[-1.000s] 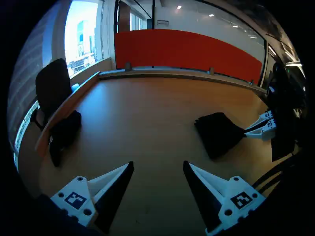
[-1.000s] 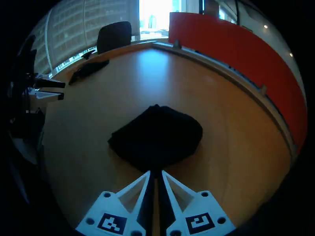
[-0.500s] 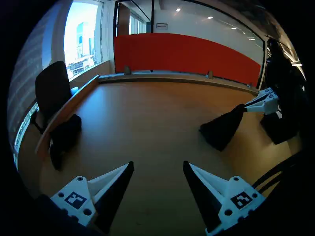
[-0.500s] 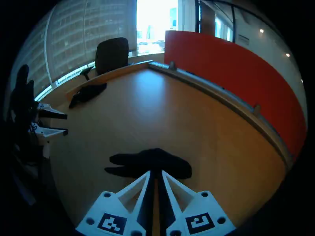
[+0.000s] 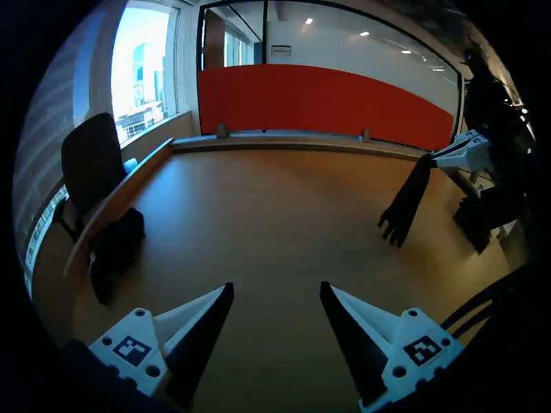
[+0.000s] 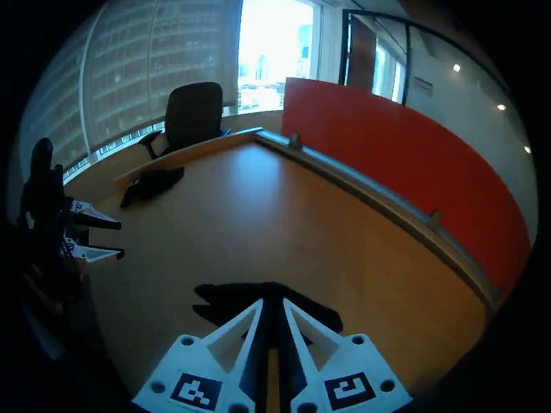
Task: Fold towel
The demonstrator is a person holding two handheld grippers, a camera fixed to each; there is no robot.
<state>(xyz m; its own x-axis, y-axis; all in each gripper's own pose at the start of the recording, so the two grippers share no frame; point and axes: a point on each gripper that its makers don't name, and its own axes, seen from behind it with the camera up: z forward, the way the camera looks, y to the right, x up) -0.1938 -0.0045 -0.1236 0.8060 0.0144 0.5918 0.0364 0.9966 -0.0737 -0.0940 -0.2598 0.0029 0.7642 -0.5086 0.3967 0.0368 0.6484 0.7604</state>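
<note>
Black cloth towel (image 5: 406, 203) hangs limp over the orange-brown wooden table (image 5: 275, 206), at three o'clock in the left gripper view. The right gripper (image 6: 273, 303) is clenched on its top edge. The left gripper (image 5: 275, 286) stands spread wide, holding nothing. I'd say it should catch a free lower corner so the cloth spreads flat before any fold.

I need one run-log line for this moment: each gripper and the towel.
right gripper: shut on black towel | black towel: hangs from right gripper over wooden table | left gripper: open, empty
</note>
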